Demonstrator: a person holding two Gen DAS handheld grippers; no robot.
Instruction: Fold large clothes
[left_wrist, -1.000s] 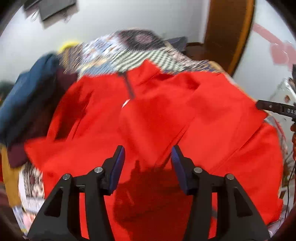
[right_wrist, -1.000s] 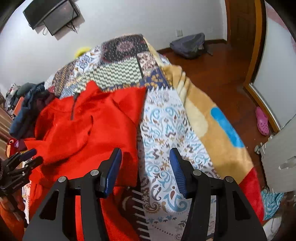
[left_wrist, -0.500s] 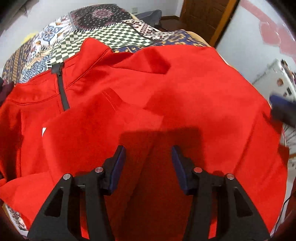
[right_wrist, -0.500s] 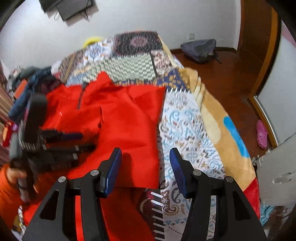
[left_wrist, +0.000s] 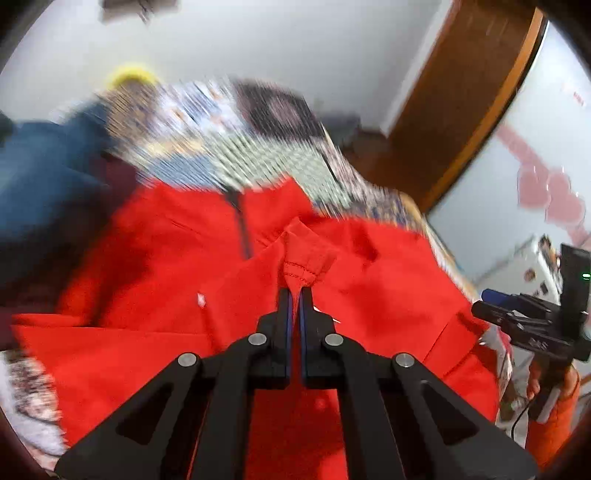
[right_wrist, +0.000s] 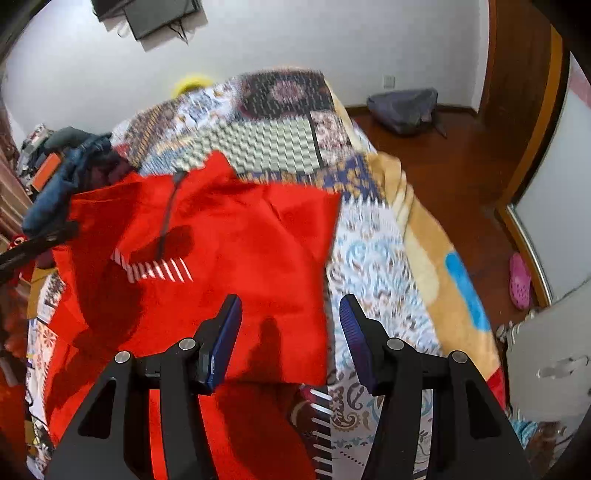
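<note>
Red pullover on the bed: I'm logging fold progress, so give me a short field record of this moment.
garment: red pullover, dark zip at the neck, lying on the patterned quilt
left gripper: shut on a stitched hem of the pullover
right gripper: open, over the pullover's right edge, holding nothing
nearby: blue clothes pile beside the pullover

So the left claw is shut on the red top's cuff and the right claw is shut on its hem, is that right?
Not quite. The left claw is shut on the red top's cuff, but the right claw is open and grips nothing; the right wrist view shows its fingers spread above the top's edge.
</note>
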